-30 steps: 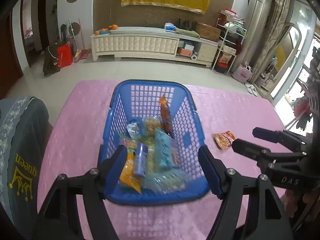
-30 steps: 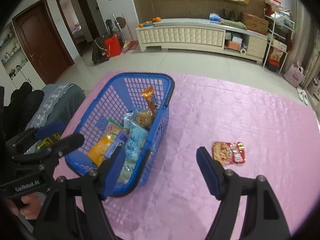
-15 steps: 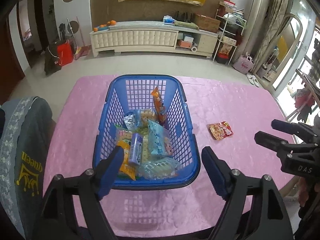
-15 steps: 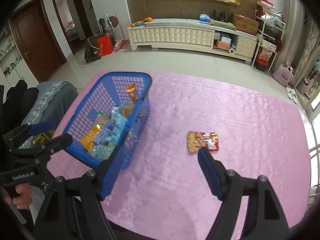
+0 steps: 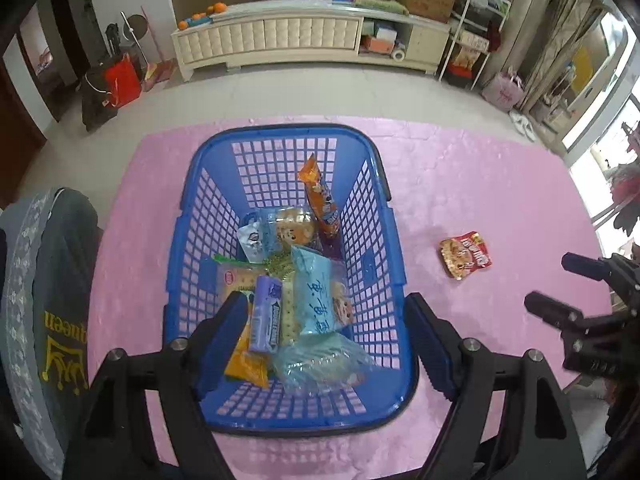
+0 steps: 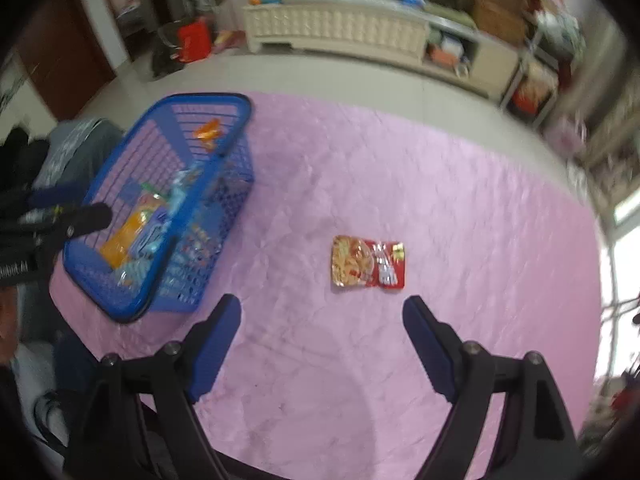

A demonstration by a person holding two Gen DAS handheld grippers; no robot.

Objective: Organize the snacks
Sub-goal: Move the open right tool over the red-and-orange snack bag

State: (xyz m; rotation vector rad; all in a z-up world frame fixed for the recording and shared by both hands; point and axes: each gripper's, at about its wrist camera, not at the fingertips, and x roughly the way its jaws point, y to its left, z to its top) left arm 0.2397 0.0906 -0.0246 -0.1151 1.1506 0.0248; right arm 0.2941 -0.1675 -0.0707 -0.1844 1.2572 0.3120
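A blue plastic basket point(image 5: 280, 130) stands on the pink tablecloth point(image 5: 480, 184) and holds several snack packs: an orange stick point(image 5: 320, 200), a light blue packet point(image 5: 316, 292) and a purple one point(image 5: 266, 312). My left gripper point(image 5: 322, 328) hovers open over the basket's near end, with no pack between its pads. A red snack packet point(image 6: 367, 262) lies flat on the cloth, right of the basket point(image 6: 200, 98). My right gripper point(image 6: 322, 312) hangs above the cloth just short of that packet, its jaws opening with nothing between them.
A grey chair cover point(image 5: 48, 300) with yellow lettering sits at the table's left edge. Beyond the table's far edge are bare floor and a cream cabinet point(image 5: 280, 36). A window side runs along the right. The right wrist view is motion-blurred.
The left gripper drew back from the basket and tilted down, its jaws a little wider. The right gripper swung right, away from the basket, so the red packet now lies centred ahead of it.
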